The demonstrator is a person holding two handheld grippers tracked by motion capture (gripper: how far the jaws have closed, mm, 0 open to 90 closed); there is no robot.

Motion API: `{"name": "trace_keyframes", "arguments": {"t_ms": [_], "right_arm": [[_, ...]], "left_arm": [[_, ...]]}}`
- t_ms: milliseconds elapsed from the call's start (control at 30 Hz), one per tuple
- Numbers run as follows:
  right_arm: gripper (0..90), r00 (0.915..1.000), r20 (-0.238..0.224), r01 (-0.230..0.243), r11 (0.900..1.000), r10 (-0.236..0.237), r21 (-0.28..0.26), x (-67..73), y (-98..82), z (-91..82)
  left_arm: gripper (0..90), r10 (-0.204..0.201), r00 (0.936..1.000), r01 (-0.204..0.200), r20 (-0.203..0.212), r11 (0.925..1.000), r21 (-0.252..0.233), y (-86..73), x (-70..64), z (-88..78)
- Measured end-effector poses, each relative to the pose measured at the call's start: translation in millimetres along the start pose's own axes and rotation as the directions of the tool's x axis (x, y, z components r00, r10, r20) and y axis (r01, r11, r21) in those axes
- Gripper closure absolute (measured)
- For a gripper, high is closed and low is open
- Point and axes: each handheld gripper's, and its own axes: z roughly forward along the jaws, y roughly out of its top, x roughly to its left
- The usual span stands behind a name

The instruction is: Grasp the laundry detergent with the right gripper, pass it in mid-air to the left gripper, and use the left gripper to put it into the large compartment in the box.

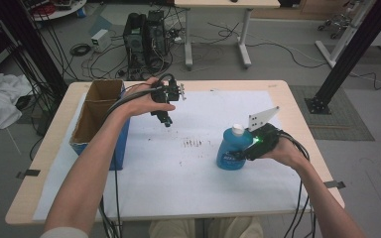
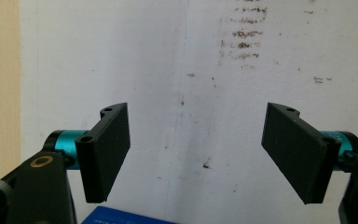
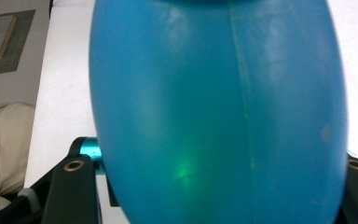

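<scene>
From above, the blue bottle (image 1: 233, 150) with the white cap stands upright on the white sheet (image 1: 188, 183) that covers the table (image 1: 297, 106), off to the right of the smudgy brown marks (image 1: 193, 143) in the middle of the sheet. The right gripper (image 1: 238, 153) comes in from the bottle's right side and its jaws sit around the lower body of the bottle, so it looks grasped. The left gripper (image 1: 167, 122) hangs in the air up and left of the bottle, pointing down, well apart from it and just right of the cardboard box (image 1: 96, 116).

Left gripper view: the left gripper (image 2: 196, 154) has both black jaws spread wide with nothing between them, just the white sheet (image 2: 121, 56) and the brown marks (image 2: 242, 35) below.

Right gripper view: the blue bottle (image 3: 219, 107) is right up against the camera, sitting between the jaws. The jaws themselves are mostly hidden behind it, so the actual contact isn't visible here.
</scene>
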Motion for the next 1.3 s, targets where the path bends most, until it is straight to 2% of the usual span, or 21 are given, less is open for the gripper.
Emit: {"name": "trace_keyframes", "arguments": {"t_ms": [133, 167, 200, 233, 333, 367, 400, 567, 667, 767, 900, 967, 1000, 1033, 1067, 1100, 1133, 1167, 1233, 1267, 1300], "right_arm": [[38.8, 0.9999, -0.015, 0.003, 1.0, -0.003, -0.018, -2.0, -2.4, 2.7], [39.9, 1.0, -0.001, 0.004, 1.0, -0.004, -0.01, -0.9, -1.2, 0.3], [40.3, 0.9997, -0.024, 0.01, 1.0, -0.011, -0.021, -1.9, -3.3, 4.9], [40.5, 0.9999, -0.007, 0.007, 1.0, -0.007, -0.014, -1.2, -1.7, 1.1], [41.1, 0.9997, -0.022, 0.011, 1.0, -0.011, -0.021, -1.9, -3.4, 5.1], [41.3, 1.0, -0.005, 0.002, 1.0, -0.002, -0.011, -0.8, -1.6, 0.8], [41.6, 0.9995, -0.03, 0.007, 0.999, -0.008, -0.032, -3.0, -4.4, 4.8], [43.0, 0.9996, -0.027, 0.002, 1.0, -0.003, -0.021, -1.9, -2.9, 3.7], [43.2, 0.9996, -0.027, 0.008, 0.999, -0.009, -0.035, -2.8, -4.5, 4.7], [43.4, 0.9998, -0.021, 0.008, 0.999, -0.009, -0.033, -1.9, -3.7, 4.7], [43.5, 0.9998, -0.019, 0.003, 0.999, -0.004, -0.033, -1.5, -2.5, 4.8], [43.5, 0.9999, -0.012, 0.007, 0.999, -0.007, -0.035, -1.1, -1.3, 4.4], [43.5, 0.9999, -0.012, 0.007, 0.999, -0.007, -0.035, -1.1, -1.3, 4.4], [43.5, 0.9997, -0.017, 0.016, 0.999, -0.016, -0.035, 0.4, 6.7, 0.3], [43.5, 0.9996, -0.019, 0.018, 0.999, -0.019, -0.035, 0.3, 8.0, -0.2], [43.5, 0.9996, -0.019, 0.018, 0.999, -0.019, -0.035, 0.3, 8.0, -0.2], [43.5, 0.9998, -0.021, 0.004, 0.999, -0.004, -0.032, -1.5, -3.3, 4.8], [43.5, 0.9991, -0.023, 0.035, 0.999, -0.036, -0.036, 1.5, 17.0, -3.0], [43.5, 0.9999, -0.012, 0.007, 0.999, -0.008, -0.034, -1.0, -1.0, 4.3], [43.5, 0.9995, -0.03, 0.011, 0.999, -0.012, -0.032, -3.3, -4.6, 4.6], [43.5, 0.9981, -0.034, 0.05, 0.998, -0.051, -0.033, 2.3, 27.3, -5.5]], "left_arm": [[23.7, 0.0, 1.0, 0.0, -0.006, 1.0, -0.003, -0.9, -0.1, -0.5], [23.7, 0.005, 0.9999, -0.005, -0.01, 0.9999, -0.013, -0.5, -1.7, -2.3], [23.7, 0.003, 1.0, -0.003, -0.005, 1.0, -0.006, -0.7, -0.3, -1.1], [23.7, 0.006, 0.9999, -0.006, -0.01, 0.9999, -0.014, -0.7, -1.8, -3.1], [23.7, 0.003, 1.0, -0.003, -0.004, 1.0, -0.003, -0.7, -0.2, -1.2], [23.7, 0.007, 0.9999, -0.007, -0.012, 0.9996, -0.026, -2.0, -2.0, -5.4], [23.7, 0.004, 0.9999, -0.004, -0.011, 0.9996, -0.027, -2.1, -2.2, -5.9], [23.7, 0.007, 0.9999, -0.007, -0.008, 0.9999, -0.01, -0.2, -1.3, -2.1], [23.7, 0.005, 0.9999, -0.005, -0.013, 0.9986, -0.053, -1.0, -6.1, -11.8], [23.7, 0.006, 0.9999, -0.007, -0.014, 0.9993, -0.037, -2.1, -4.0, -8.7], [23.7, 0.009, 0.9999, -0.009, -0.011, 0.9976, -0.068, 1.0, -9.1, -18.6], [23.7, -0.001, 0.9999, 0.0, -0.012, 0.9949, -0.101, 2.7, -12.3, -33.9], [23.7, -0.001, 0.9999, 0.0, -0.012, 0.9949, -0.101, 2.7, -12.3, -33.9], [23.7, -0.003, 1.0, 0.002, -0.007, 0.9919, -0.127, 3.8, -14.3, -45.0], [23.7, 0.008, 0.9999, -0.008, -0.011, 0.9977, -0.067, 0.6, -8.7, -16.9], [23.7, 0.008, 0.9999, -0.008, -0.011, 0.9977, -0.067, 0.6, -8.7, -16.9], [23.7, -0.003, 1.0, 0.003, 0.0, 0.9902, -0.139, 4.7, -15.9, -49.9], [23.7, -0.003, 1.0, 0.003, -0.003, 0.9909, -0.135, 4.3, -15.1, -48.1], [23.7, 0.004, 0.9999, -0.004, -0.013, 0.9996, -0.029, -2.3, -2.4, -6.1], [23.7, 0.004, 0.9999, -0.004, -0.013, 0.9996, -0.029, -2.3, -2.4, -6.1], [23.7, 0.04, 0.9979, -0.03, 0.05, 0.9804, -0.195, 18.9, -32.6, -73.8]]}}
